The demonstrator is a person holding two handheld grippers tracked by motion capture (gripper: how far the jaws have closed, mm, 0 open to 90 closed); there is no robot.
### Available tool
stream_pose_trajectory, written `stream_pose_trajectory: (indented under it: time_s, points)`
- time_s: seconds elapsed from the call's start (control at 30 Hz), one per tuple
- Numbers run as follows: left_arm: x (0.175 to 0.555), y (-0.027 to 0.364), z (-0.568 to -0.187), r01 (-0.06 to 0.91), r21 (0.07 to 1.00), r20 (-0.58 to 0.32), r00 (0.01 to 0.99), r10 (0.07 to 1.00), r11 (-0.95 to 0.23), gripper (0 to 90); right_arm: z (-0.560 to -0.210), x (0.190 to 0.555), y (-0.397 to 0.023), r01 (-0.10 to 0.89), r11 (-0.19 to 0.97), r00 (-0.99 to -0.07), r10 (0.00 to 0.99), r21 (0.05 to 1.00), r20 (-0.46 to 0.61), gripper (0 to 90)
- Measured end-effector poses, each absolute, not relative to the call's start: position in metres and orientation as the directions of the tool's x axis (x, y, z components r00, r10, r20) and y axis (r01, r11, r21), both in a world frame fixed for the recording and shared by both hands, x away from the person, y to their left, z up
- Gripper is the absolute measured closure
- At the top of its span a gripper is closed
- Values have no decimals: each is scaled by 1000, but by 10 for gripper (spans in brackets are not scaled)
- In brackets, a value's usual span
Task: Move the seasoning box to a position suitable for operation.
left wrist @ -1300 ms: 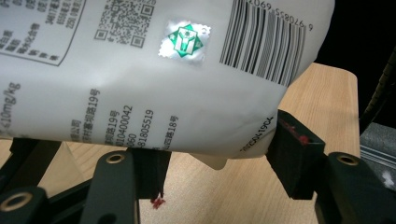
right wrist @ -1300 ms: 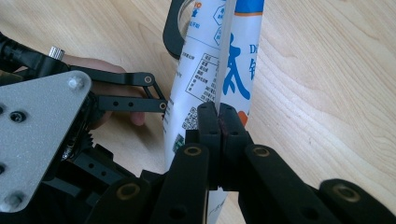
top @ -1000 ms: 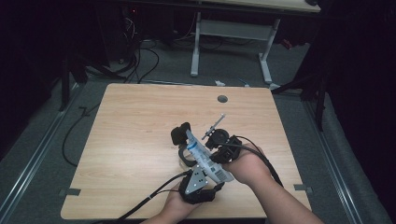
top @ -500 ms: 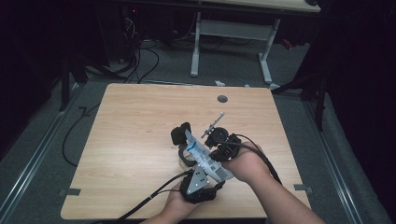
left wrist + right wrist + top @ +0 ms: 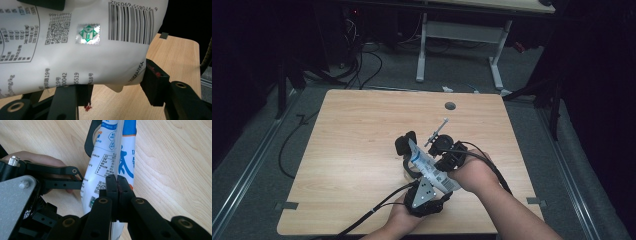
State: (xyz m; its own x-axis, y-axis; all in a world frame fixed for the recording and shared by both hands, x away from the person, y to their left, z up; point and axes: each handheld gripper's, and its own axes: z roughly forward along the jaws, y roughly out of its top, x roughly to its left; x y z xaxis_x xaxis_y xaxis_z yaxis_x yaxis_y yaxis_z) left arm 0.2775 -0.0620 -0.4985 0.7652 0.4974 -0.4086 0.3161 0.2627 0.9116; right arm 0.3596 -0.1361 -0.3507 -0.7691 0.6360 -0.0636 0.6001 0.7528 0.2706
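Observation:
A white printed pouch [image 5: 428, 165] with a barcode and blue lettering hangs between both grippers over the front of the wooden table [image 5: 362, 145]. My right gripper [image 5: 117, 182] is shut on the pouch's [image 5: 110, 150] thin edge, its pads pinched tight; in the high view it [image 5: 443, 150] sits right of the pouch. My left gripper [image 5: 117, 92] stands around the pouch's [image 5: 82, 57] lower part. Its jaws have just been closing, with the pouch between them and a gap still showing below it. In the high view the left gripper [image 5: 419, 157] reaches in from the front.
A round cable hole [image 5: 450, 106] sits near the table's far edge. A thin grey rod [image 5: 438, 132] sticks up beyond the right gripper. Cables [image 5: 362, 220] trail off the front edge. A second desk frame [image 5: 462, 35] stands behind, with cords on the floor.

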Motion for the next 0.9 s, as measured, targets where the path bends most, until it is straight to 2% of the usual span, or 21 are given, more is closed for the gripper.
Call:
stream_pose_trajectory:
  time_s: [0.9]
  points:
    - [283, -60, -495, 302, 914, -403, 767, 500, 273, 501, -352, 370, -133, 591, 759, -776, 627, 275, -65, 900]
